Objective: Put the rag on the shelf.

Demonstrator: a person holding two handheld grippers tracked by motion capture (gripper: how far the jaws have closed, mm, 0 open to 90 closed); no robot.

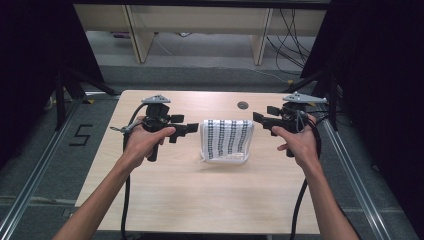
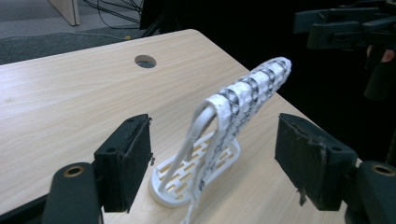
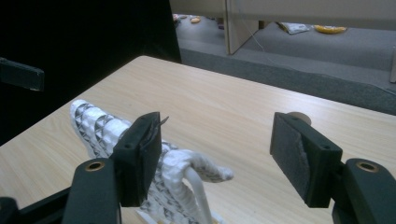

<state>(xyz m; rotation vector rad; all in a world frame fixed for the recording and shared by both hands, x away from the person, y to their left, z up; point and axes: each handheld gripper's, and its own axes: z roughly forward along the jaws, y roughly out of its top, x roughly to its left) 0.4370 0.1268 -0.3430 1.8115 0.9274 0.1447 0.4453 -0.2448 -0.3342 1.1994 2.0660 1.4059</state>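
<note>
High view shows our left gripper (image 1: 192, 129) and right gripper (image 1: 257, 118) flanking the white, black-patterned knitted cloth (image 1: 227, 137) draped over a white slotted plastic rack (image 2: 196, 175) mid-table. Both jaws stand wide, holding nothing. We judge it best to keep them spread, level and clear of the rack's looped frame.

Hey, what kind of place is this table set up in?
Probably a lab or recording workspace, not a home. The light wooden table stands on grey carpet between black curtains, with metal floor rails alongside and loose cables trailing behind. A patterned cloth on a white rack sits on it.
</note>
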